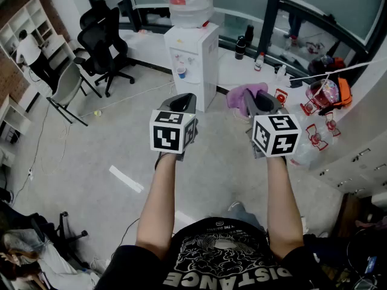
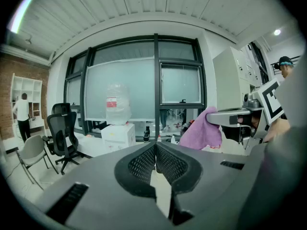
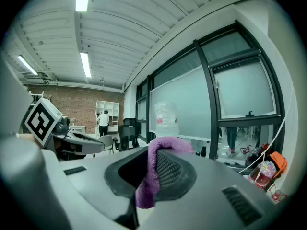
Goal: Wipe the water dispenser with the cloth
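Cloth [image 3: 152, 174], purple, is clamped between the jaws of the right gripper [image 3: 154, 158], bunched over the jaw tips and hanging down between them. In the head view that gripper [image 1: 259, 103] is held out ahead of the person, the cloth [image 1: 243, 93] spilling from its front. The left gripper [image 2: 156, 151] has its jaws pressed together with nothing between them; it is level with the right one, just beside it. The dispenser [image 1: 192, 62], white with a bottle [image 1: 188, 2] on top, stands on the floor by the window, ahead of both grippers and apart from them.
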Action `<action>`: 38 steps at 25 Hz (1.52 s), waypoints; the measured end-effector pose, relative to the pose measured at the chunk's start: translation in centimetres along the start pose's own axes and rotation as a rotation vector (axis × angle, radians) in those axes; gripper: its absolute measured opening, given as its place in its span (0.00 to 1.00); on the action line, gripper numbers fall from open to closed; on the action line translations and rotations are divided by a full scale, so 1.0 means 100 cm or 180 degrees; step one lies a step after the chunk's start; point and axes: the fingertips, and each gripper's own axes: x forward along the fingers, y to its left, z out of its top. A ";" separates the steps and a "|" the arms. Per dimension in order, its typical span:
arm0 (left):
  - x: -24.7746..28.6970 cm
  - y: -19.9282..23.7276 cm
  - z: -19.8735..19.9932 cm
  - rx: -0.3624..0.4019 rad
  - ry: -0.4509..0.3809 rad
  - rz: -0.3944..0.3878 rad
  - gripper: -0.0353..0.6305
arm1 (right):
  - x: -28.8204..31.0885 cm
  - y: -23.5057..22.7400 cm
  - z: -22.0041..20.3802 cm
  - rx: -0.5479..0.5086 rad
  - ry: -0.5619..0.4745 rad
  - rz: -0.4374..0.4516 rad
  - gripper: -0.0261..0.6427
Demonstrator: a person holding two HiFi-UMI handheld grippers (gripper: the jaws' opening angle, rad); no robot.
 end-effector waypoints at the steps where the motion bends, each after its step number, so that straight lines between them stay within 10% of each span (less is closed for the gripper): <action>1: 0.002 0.000 -0.001 0.0015 0.0016 -0.0006 0.09 | 0.002 -0.001 0.000 -0.0005 0.0006 -0.0005 0.09; 38: 0.269 0.028 0.070 0.0115 0.0268 0.0540 0.09 | 0.223 -0.200 0.020 0.0054 0.0034 0.0591 0.09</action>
